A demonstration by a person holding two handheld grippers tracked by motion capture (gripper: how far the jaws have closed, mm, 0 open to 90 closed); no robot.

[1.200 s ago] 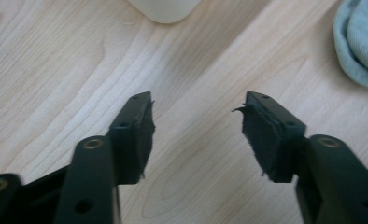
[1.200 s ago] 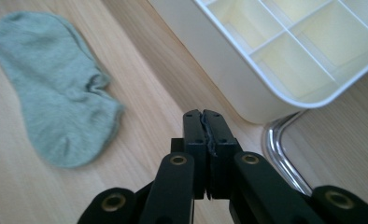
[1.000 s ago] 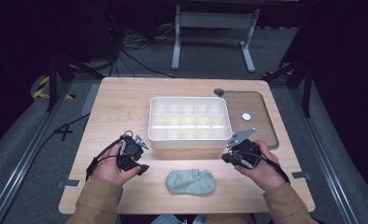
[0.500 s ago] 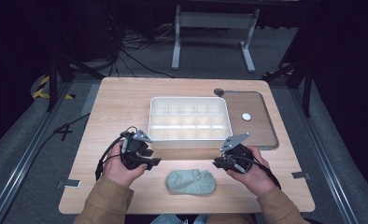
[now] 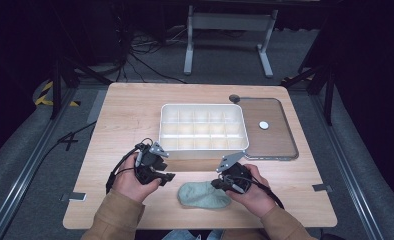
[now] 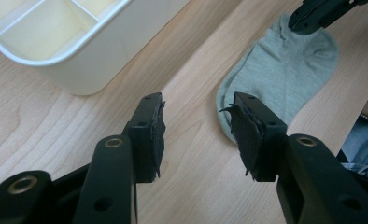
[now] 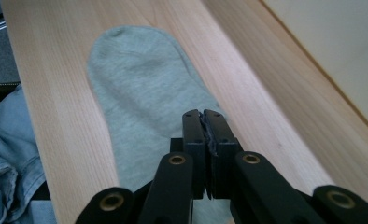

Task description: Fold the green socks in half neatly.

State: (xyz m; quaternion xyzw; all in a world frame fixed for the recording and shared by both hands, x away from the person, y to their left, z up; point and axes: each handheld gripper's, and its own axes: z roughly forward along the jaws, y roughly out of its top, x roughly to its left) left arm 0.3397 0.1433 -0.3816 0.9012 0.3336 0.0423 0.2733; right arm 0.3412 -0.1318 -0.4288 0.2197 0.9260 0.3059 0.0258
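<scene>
Sock lies flat on the desk near the front edge, just in front of the white bin, btwn the two hands. Right tool sits w/ jaws pressed together over the sock's right end; in the right gripper view the tips are low on the fabric, but can't tell if any cloth is pinched btwn them or if they just rest on top. The left gripper view shows that same tool at the far end of the sock, tips at the cloth. Left tool is wide open, nothing in it, hovering just beside the sock's left end, one jaw over the edge, the other over bare wood. Step in hand, by my read: getting hold of the sock at both ends, prob. to fold it or lift it toward the bin. Right side looks about set; left isn't gripping yet. Next move calls for the left tool to slide a bit further over the sock edge, drop to the desk, and close on the cloth w/o shoving it into a bunch. Bin compartments look empty.
</scene>
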